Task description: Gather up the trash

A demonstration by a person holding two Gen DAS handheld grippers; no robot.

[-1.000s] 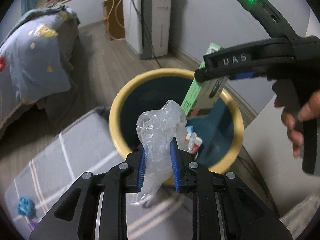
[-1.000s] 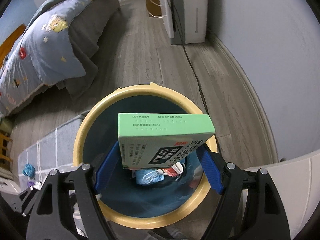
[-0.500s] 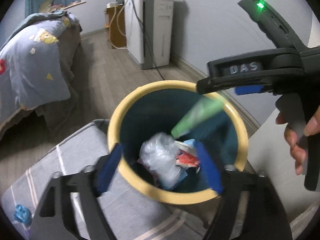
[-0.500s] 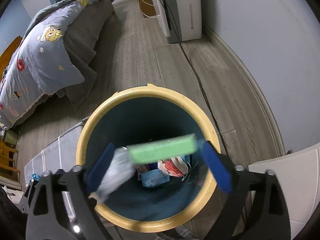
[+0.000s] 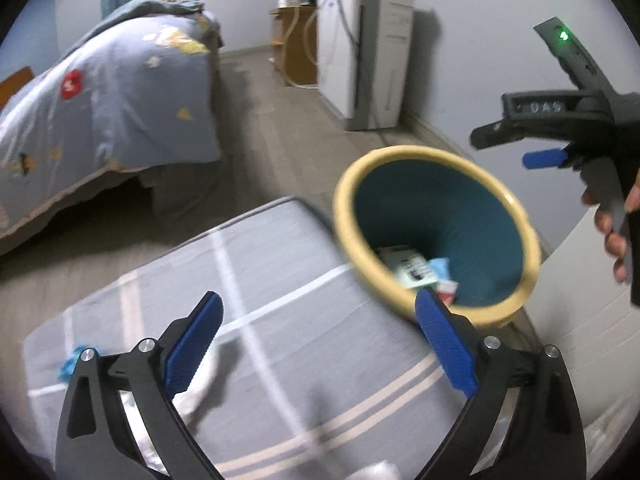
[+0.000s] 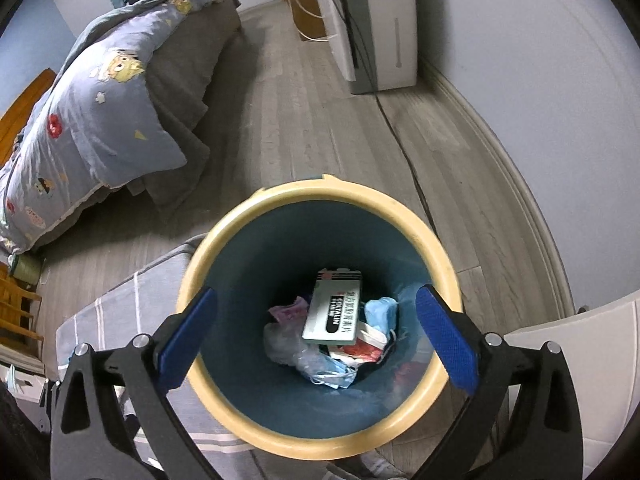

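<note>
A teal bin with a yellow rim (image 6: pixel 224 236) stands on the floor; in the left wrist view the bin (image 5: pixel 404 154) is at the right. Inside it lie a green box (image 6: pixel 334 312), a clear plastic bag (image 6: pixel 294 346) and other scraps. My right gripper (image 6: pixel 316 336) is open and empty, straight above the bin; it also shows in the left wrist view (image 5: pixel 536 148). My left gripper (image 5: pixel 320 338) is open and empty, over a grey striped rug (image 5: pixel 256 272) left of the bin. A blue scrap (image 5: pixel 74 360) and a white scrap (image 5: pixel 196 392) lie on the rug.
A bed with a blue quilt (image 6: pixel 104 100) is at the left. A white appliance (image 6: pixel 376 20) with a cord stands against the back wall. A white cabinet edge (image 6: pixel 580 344) is at the right. Wooden furniture (image 6: pixel 18 312) is at the far left.
Both grippers opened. The green box and the plastic bag fell into the bin. My left gripper has swung left, away from the bin and over the rug.
</note>
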